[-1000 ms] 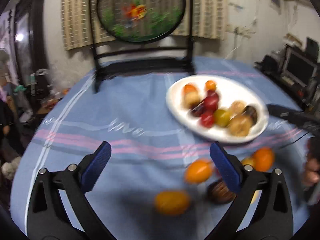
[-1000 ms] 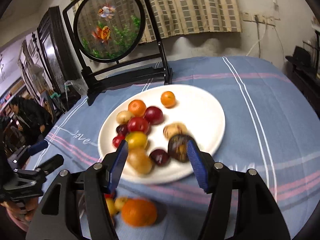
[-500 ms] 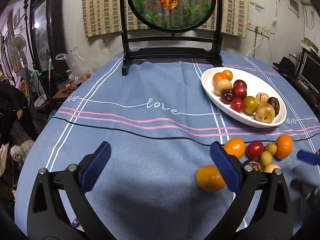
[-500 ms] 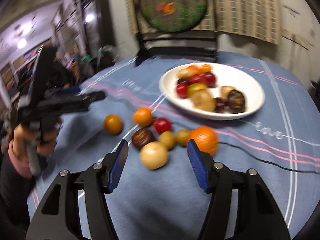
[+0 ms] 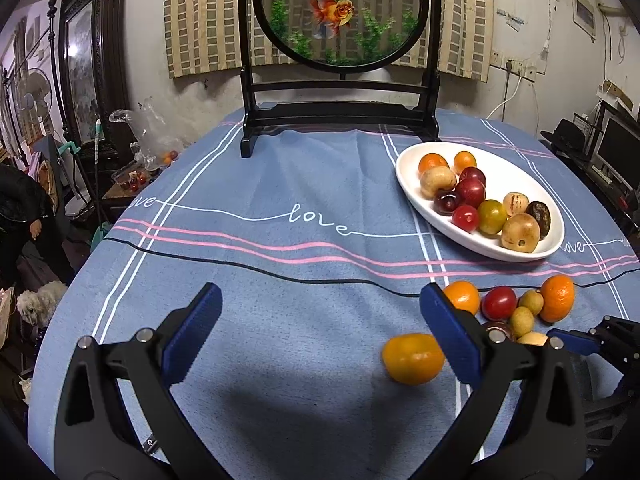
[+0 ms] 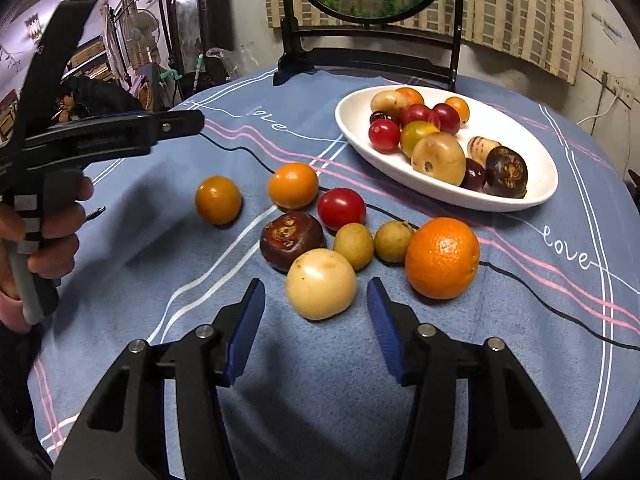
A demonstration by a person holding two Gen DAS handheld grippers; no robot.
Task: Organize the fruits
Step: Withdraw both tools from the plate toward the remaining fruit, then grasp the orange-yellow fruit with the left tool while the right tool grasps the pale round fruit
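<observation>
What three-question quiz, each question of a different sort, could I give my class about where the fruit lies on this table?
1. True or false: every fruit already sits on the white plate.
2. Which loose fruit lies apart from the other loose ones? A the yellow-orange fruit; B a red tomato; C a dark brown fruit.
3. How many fruits lie on the blue cloth, off the plate?

Key: 1 false; 2 A; 3 eight.

Left claw's finger (image 5: 452, 340) hides the dark fruit (image 5: 498, 326) – only a sliver shows.
</observation>
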